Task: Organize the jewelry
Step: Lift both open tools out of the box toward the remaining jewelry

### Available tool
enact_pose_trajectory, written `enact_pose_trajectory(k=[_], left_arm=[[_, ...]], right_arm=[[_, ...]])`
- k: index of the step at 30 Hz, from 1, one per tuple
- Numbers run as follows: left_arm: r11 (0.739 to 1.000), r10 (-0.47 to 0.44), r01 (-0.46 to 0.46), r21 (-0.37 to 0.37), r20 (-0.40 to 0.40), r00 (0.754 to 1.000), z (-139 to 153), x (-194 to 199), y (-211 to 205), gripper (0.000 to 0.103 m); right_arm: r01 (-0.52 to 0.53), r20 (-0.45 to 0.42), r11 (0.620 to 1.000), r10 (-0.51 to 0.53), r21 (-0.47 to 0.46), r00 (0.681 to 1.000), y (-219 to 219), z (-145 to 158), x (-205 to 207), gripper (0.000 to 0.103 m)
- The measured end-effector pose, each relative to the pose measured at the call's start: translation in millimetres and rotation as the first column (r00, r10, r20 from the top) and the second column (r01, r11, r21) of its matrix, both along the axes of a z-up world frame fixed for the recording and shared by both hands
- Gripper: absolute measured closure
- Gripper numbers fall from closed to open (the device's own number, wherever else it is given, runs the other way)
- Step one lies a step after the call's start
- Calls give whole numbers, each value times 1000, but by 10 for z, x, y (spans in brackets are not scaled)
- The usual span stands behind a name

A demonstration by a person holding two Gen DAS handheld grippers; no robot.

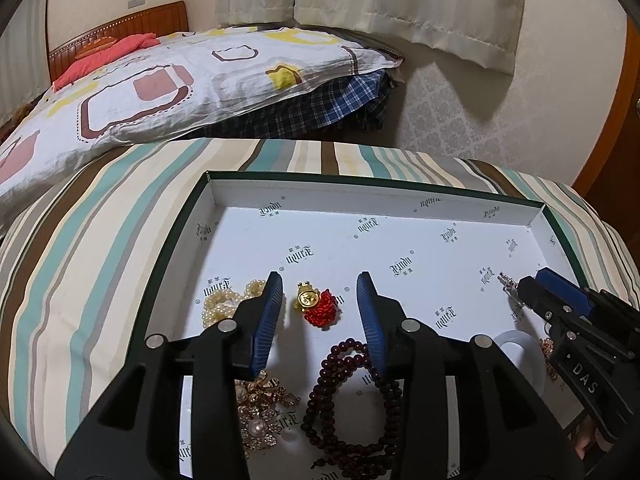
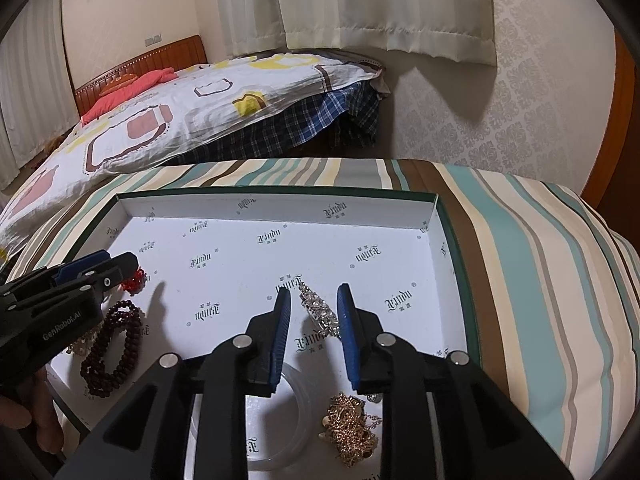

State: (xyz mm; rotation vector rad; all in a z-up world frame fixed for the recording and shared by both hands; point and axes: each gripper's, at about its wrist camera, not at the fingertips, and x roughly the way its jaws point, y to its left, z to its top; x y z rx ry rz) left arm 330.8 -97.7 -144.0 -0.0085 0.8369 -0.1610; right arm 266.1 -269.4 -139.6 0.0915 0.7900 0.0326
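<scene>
A shallow white box tray with a dark green rim lies on a striped bedcover. In the left wrist view my left gripper hangs open over it, and a red bead bracelet with a gold charm lies on the tray floor between its blue pads, touched by neither. In the right wrist view my right gripper stands open around a silver crystal bracelet, which lies close to the right pad with a clear gap on the left. The right gripper also shows at the tray's right side.
Inside the tray lie a pearl bracelet, a dark red bead strand, a gold and pearl cluster, a clear bangle and a gold chain. A bed with a patterned quilt stands behind.
</scene>
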Motion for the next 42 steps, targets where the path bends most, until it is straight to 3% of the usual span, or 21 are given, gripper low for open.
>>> enact_pose_trajectory(k=[4,6,16,27,42], left_arm=[[1000,-4,4,-4,1,1000,6,-3,-8,62],[1000,-4,4,-7,10,1000,24,-21,-15,54],[1000,-13,15,-23,68,998,196,-158,-26,39],[1000,-3,5,-22,98,995,324,-261,30,36],[998,22,-14,-56,145,989,585,-861,268,36]], right_arm=[[5,12,1000,-5,-1,1000,-13,29,-9,72],[12,23,1000,-12,-3,1000,-22,52,-21,68],[20,68,1000,-19,-11,998,-19,141,-93,50],[26,99,1000,-24,-17,995,-2,262,-199,48],[34,147,999,-32,-12,989,25,509,-715,48]])
